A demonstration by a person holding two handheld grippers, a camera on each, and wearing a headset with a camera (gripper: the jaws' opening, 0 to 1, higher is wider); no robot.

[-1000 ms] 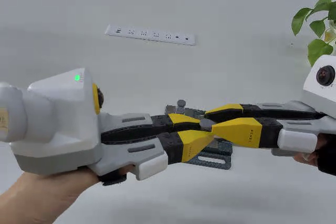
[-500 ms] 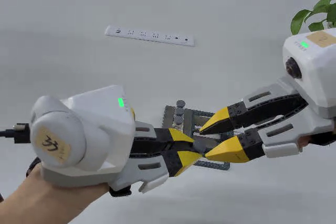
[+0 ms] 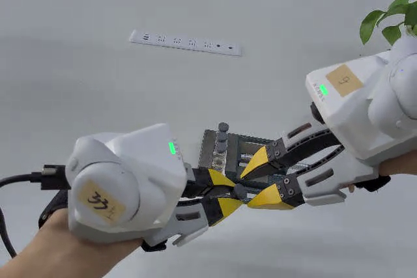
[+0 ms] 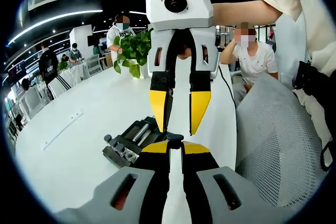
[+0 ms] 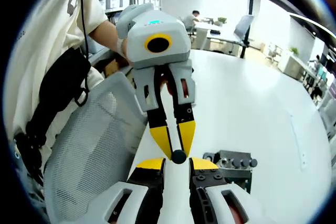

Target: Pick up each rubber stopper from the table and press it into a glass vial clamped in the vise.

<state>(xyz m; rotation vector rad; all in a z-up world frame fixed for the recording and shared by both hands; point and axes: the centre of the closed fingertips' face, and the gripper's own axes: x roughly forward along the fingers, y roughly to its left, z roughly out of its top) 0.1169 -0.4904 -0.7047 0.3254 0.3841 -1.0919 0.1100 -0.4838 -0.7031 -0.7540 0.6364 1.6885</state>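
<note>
A dark grey rubber stopper (image 3: 240,190) is pinched between the yellow tips of my left gripper (image 3: 236,192), which comes in from the lower left. In the right gripper view the stopper (image 5: 179,157) shows as a round knob at those tips. My right gripper (image 3: 247,190) faces it from the right, open, with one yellow jaw above and one below the stopper. Just behind both sits the dark metal vise (image 3: 251,150), which clamps a row of glass vials (image 3: 223,138) with grey stoppers in them.
A white power strip (image 3: 184,41) lies far back on the white table (image 3: 98,89). A green plant (image 3: 391,14) stands at the right edge. A grey mesh chair (image 5: 89,145) is beside the table, and people sit in the background.
Both grippers have swung from lying level to pointing down and inward over the vise. The stopper has stayed in the left jaws, and the right tips have closed in around it.
</note>
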